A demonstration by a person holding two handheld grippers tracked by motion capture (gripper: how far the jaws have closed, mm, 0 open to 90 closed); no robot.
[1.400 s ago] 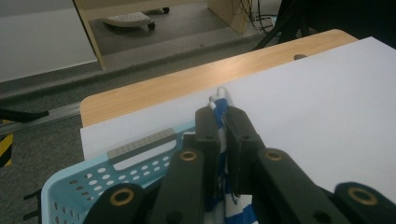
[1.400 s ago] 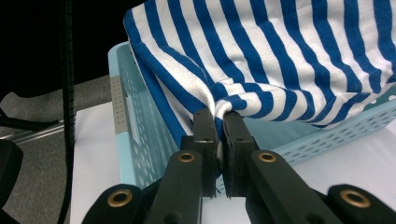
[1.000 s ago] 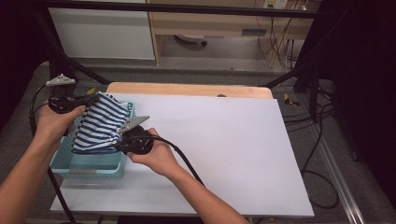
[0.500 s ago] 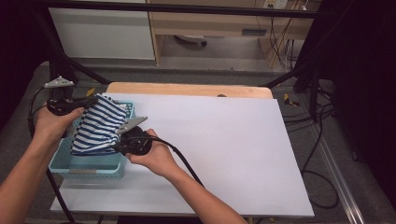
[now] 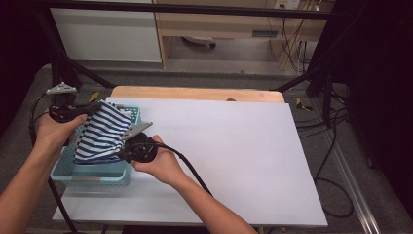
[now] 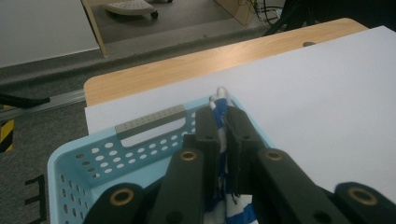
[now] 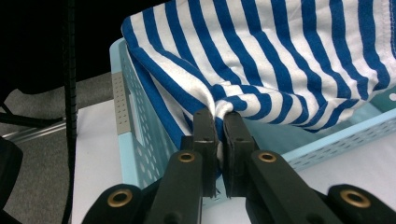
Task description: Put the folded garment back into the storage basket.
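A blue-and-white striped cloth [image 5: 101, 132] hangs stretched between both grippers over a light blue perforated basket [image 5: 63, 171] at the table's left edge. My left gripper [image 5: 97, 107] is shut on the cloth's far upper corner; its jaws pinch the striped cloth [image 6: 223, 105] above the basket's far wall [image 6: 149, 140]. My right gripper [image 5: 118, 152] is shut on the cloth's near lower edge. In the right gripper view the striped cloth [image 7: 280, 60] bunches between the closed jaws above the basket rim [image 7: 122, 140].
The white table sheet [image 5: 234, 156] spreads to the right of the basket. A wooden tabletop strip [image 5: 195, 93] runs along the far edge. Black frame legs and cables [image 5: 336, 146] stand at the sides, with grey floor beyond.
Both hands and the cloth have sunk slightly toward the basket and shifted a little nearer. The grips on the cloth are unchanged.
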